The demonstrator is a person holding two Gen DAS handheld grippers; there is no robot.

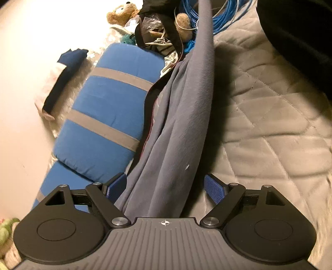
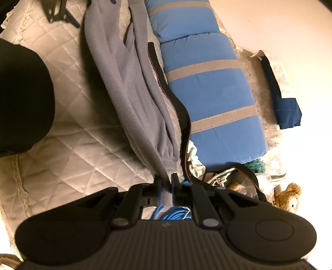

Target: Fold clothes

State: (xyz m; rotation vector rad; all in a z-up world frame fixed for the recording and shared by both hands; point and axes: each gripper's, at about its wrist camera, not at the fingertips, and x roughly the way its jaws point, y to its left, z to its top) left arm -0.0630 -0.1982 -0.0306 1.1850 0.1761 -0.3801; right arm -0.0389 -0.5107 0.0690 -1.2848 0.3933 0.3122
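- The grey fleece garment point(image 2: 134, 87) hangs stretched in a long, bunched band between the two grippers, above the quilted cream bedspread point(image 2: 72, 128).
- The right gripper point(image 2: 166, 187) is clamped on the garment's gathered cuff end; its blue pads press the cloth from both sides.
- The left gripper point(image 1: 166, 187) has its jaws wide apart, and the garment's other end point(image 1: 172, 128) runs down between them; neither blue pad point(image 1: 214, 190) visibly touches the cloth.
- In the left wrist view, the bedspread point(image 1: 269, 116) lies open and bare to the right of the garment.
- On the left, a blue pillow with grey stripes point(image 1: 108, 108) lies just beside the garment, with a black strap point(image 2: 182, 116) along its edge.
- At the far end sit a coil of blue cable point(image 1: 224, 18), a teddy bear point(image 1: 120, 14) and loose clutter.
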